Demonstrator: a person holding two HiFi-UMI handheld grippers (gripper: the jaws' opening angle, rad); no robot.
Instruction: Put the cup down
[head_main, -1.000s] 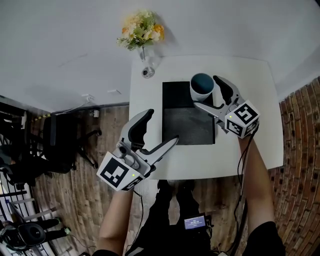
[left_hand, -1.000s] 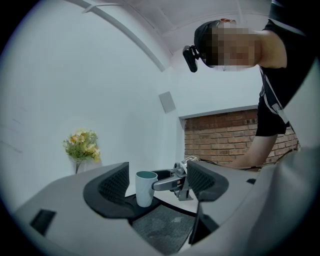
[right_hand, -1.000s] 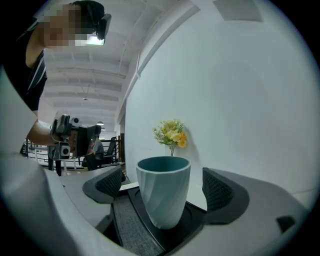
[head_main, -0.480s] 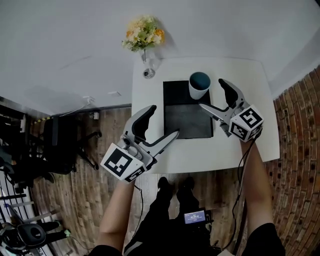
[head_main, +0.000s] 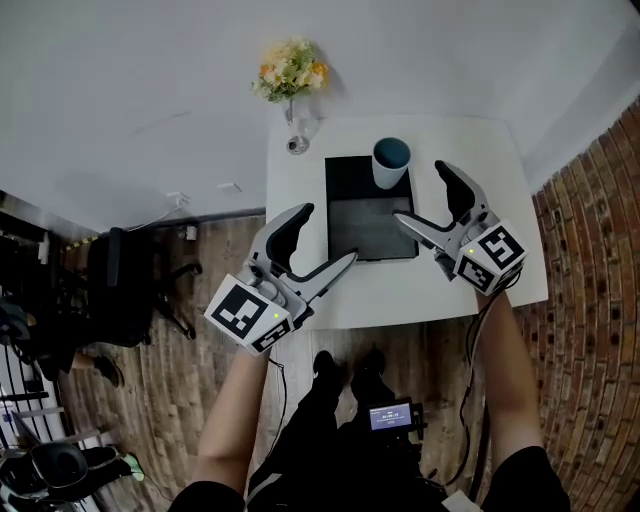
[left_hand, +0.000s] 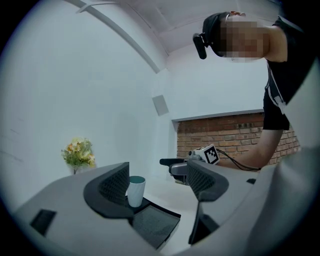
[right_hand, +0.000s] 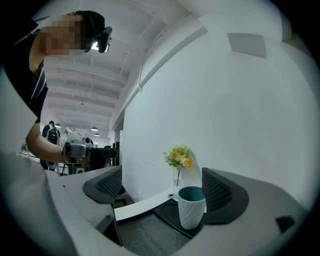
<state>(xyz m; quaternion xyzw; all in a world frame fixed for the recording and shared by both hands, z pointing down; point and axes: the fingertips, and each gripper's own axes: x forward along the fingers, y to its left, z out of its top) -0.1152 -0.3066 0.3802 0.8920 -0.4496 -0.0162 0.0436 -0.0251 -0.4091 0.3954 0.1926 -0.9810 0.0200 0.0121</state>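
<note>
So the cup (head_main: 391, 162) stands upright on the far corner of the dark mat (head_main: 368, 230) on the tabletop (head_main: 480, 150), nothing touching it, so it looks put down to me. The right gripper (head_main: 420, 193) sits just short of it, jaws wide and empty, like a release pose. The left gripper (head_main: 328, 234) is wide open too, idle off to the side.

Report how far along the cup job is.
Done: the cup stands upright on the dark mat on the white table, touched by neither tool. In hand: nothing; the right tool is open, short of the cup, and the left tool is open and empty. Left: nothing apparent for this step.
</note>
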